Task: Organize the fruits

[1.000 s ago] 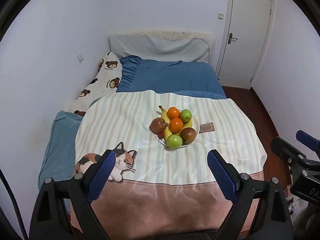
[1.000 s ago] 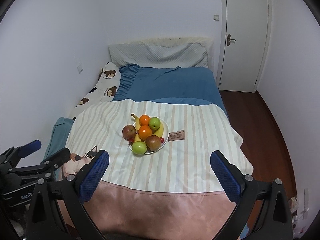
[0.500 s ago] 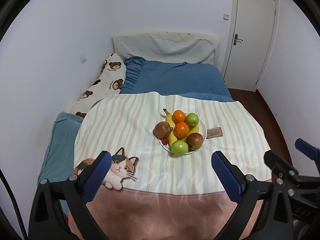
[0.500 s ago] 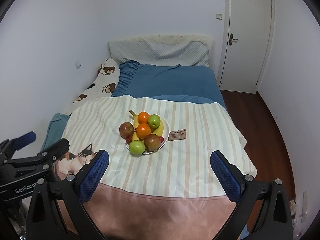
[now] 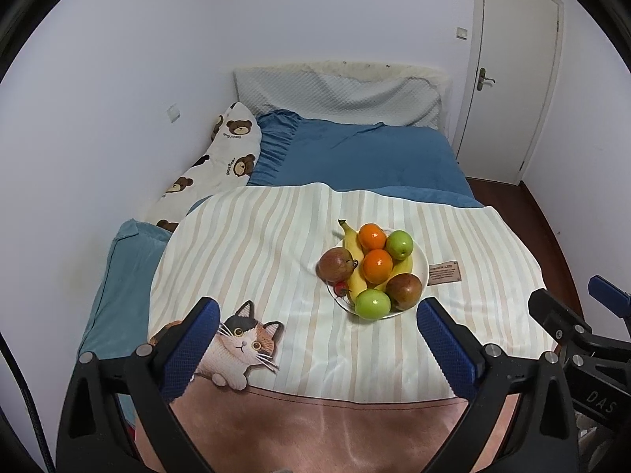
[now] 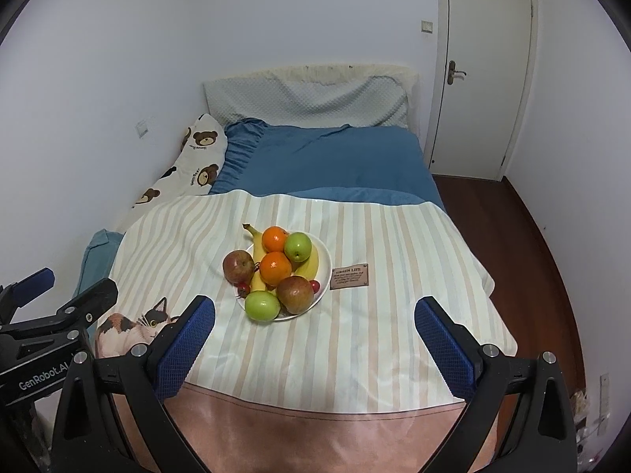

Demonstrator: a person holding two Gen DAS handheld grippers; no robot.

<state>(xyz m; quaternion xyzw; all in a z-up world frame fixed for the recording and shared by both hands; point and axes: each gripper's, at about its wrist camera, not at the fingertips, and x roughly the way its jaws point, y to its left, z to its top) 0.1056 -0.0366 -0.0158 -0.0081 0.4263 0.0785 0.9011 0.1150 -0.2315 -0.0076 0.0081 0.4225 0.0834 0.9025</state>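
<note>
While both cams have crept closer over the last sec (plate sits lower and bigger in each view vs before), nothing on the white plate (image 5: 425, 272) has shifted: 2 oranges (image 5: 377, 265), 2 green apples (image 5: 372, 304), 2 reddish apples (image 5: 335, 264), bananas (image 5: 354, 260) and small red fruits (image 5: 340, 287) all piled on it, mid striped cat blanket (image 5: 252, 260) on the bed (image 5: 355, 157). So it's approach only; fruit already gathered on the plate fits either a sorted end state or a pile about to be sorted. Left gripper (image 5: 317, 339) spread wide, holding nothing, plate at its 1 o'clock; right gripper (image 6: 315, 337) likewise splayed, empty, plate at 11. Right view alone shows a second red fruit (image 6: 314, 285) at the plate's 4 o'clock and the label patch (image 6: 350, 276) text clearer; left view alone shows the cat print (image 5: 240, 345) whole.
</note>
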